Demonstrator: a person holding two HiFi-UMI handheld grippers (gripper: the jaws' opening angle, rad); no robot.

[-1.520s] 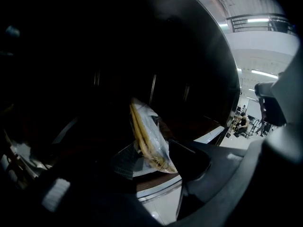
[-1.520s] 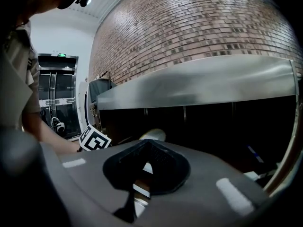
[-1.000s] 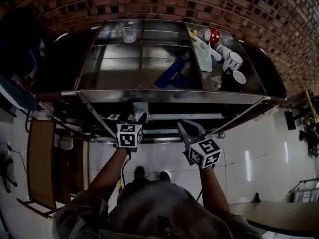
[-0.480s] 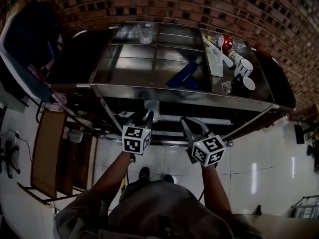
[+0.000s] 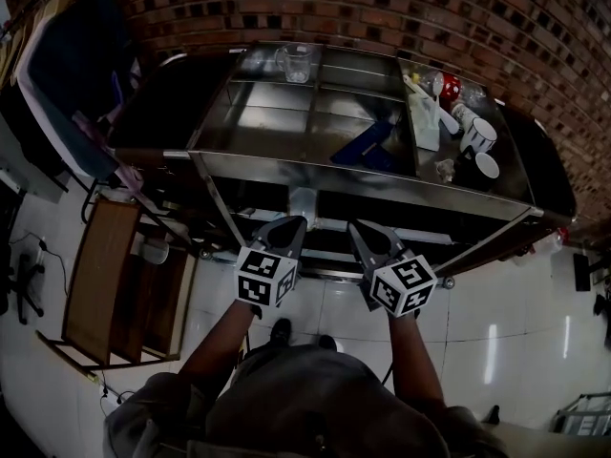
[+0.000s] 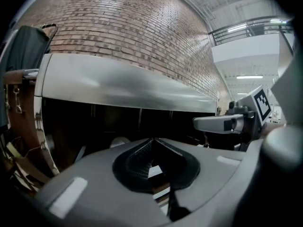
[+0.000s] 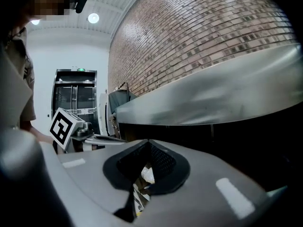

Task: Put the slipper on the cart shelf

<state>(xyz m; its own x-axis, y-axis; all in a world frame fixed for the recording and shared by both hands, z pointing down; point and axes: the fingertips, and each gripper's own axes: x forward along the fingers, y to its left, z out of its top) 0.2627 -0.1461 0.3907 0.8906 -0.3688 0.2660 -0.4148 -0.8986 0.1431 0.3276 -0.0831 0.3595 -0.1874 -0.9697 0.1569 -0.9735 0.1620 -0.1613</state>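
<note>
Both my tongs are pinched fully closed with nothing in them: the left gripper (image 5: 289, 225) and the right gripper (image 5: 363, 232) hang side by side just below the cart's front rail (image 5: 382, 172). The blue slipper (image 5: 366, 145) lies on the top shelf (image 5: 277, 127), apart from both, with the mugs (image 5: 476, 135) further right. My worry: lifting a gripper carelessly could knock the rail and jolt the cart, or a sweep across the shelf could shove the slipper towards those mugs

The wall (image 5: 315, 3) is red-brown brick with pale joints. The slipper (image 5: 366, 142) is blue, the cart (image 5: 258, 122) silver, the floor (image 5: 520, 327) glossy white tile.
</note>
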